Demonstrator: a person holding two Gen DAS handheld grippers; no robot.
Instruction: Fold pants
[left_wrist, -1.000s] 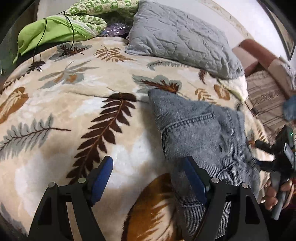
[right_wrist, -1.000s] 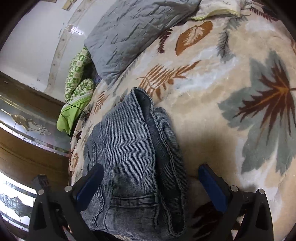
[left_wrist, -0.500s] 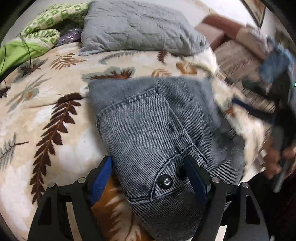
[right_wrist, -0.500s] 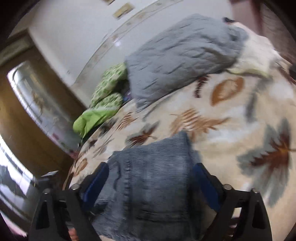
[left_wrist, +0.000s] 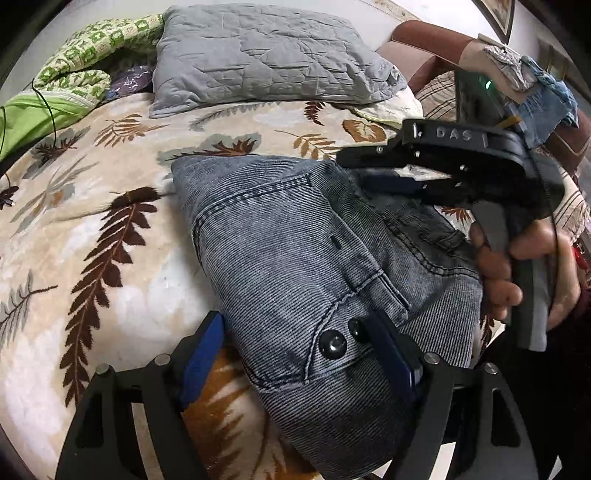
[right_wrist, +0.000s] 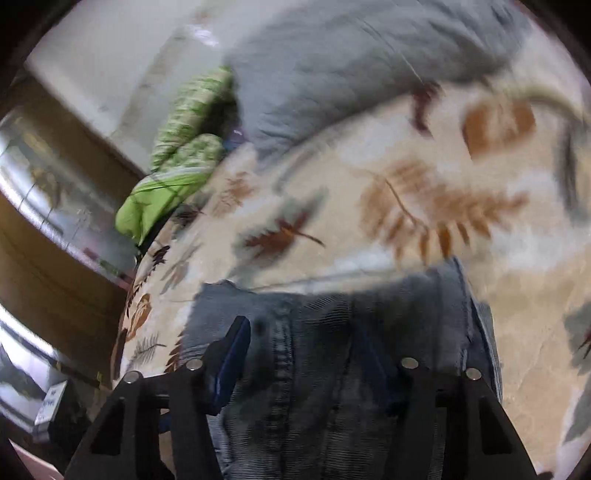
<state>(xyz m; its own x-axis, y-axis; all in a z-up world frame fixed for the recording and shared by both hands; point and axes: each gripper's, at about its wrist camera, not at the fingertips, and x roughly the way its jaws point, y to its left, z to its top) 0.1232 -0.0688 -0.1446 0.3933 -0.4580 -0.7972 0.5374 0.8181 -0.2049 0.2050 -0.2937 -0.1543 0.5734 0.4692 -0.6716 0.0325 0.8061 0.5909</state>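
1. The folded grey-blue ribbed denim pants (left_wrist: 295, 251) are matt cloth with raised stitched seams and two glossy dark metal buttons (left_wrist: 332, 344).
2. The cream leaf-print blanket (left_wrist: 92, 221) is soft, fuzzy pile cloth.
3. The grey quilted pillow (left_wrist: 266, 55) is matt, creased fabric.
4. The left gripper (left_wrist: 295, 354) has matt black plastic arms, blue pads and small shiny metal pins.
5. The right gripper (left_wrist: 399, 173) has a smooth black plastic body with moulded lettering.
6. The brown wooden panel (right_wrist: 48, 280) looks smooth.

Both wrist views close, sharing jeans (left_wrist: 295, 258)
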